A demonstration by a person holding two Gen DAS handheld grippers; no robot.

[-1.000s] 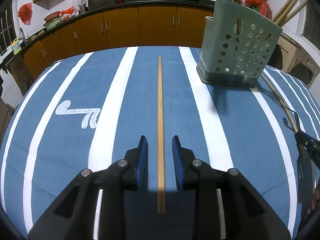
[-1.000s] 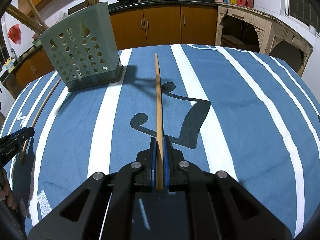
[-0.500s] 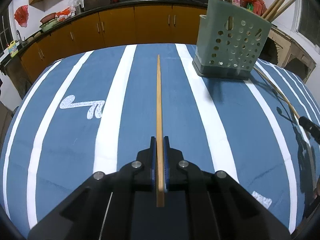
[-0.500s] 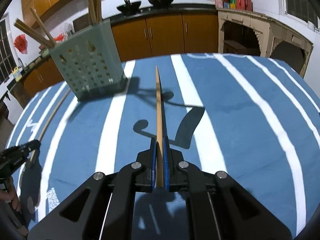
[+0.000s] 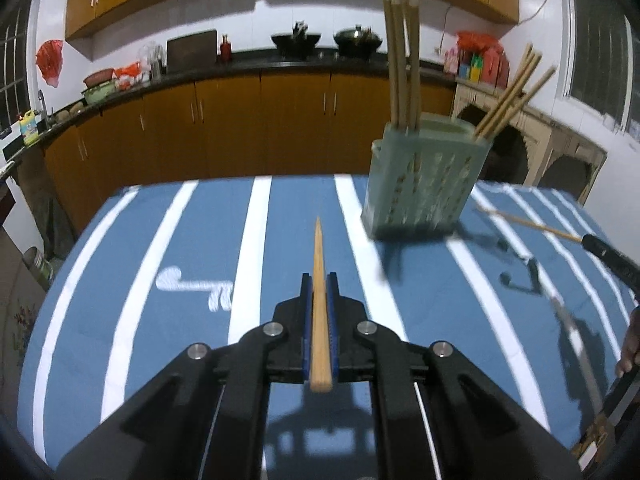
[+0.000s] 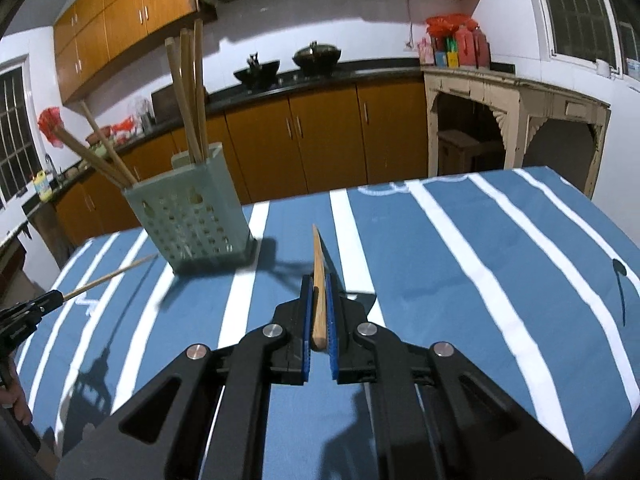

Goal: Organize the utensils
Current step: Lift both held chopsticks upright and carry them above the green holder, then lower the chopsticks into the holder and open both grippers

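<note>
My left gripper (image 5: 319,280) is shut on a wooden chopstick (image 5: 319,256) and holds it lifted above the blue striped table, tip pointing forward. My right gripper (image 6: 319,280) is shut on another wooden chopstick (image 6: 318,264), also lifted. A green perforated utensil holder (image 5: 424,184) stands on the table ahead and to the right of my left gripper; in the right wrist view the holder (image 6: 192,220) is ahead to the left. Several chopsticks (image 5: 402,60) stand in it. The right gripper with its chopstick (image 5: 532,226) shows at the right edge of the left wrist view.
The blue tablecloth with white stripes (image 5: 160,264) covers the table. Kitchen cabinets and a counter with woks (image 5: 296,40) run along the back wall. A pale wooden side table (image 6: 516,120) stands at the back right. The left gripper (image 6: 28,312) shows at the left edge.
Both grippers have lifted and tilted up, raising their chopsticks off the table. The left gripper closed on its chopstick a second ago. The holder now appears farther and lower.
</note>
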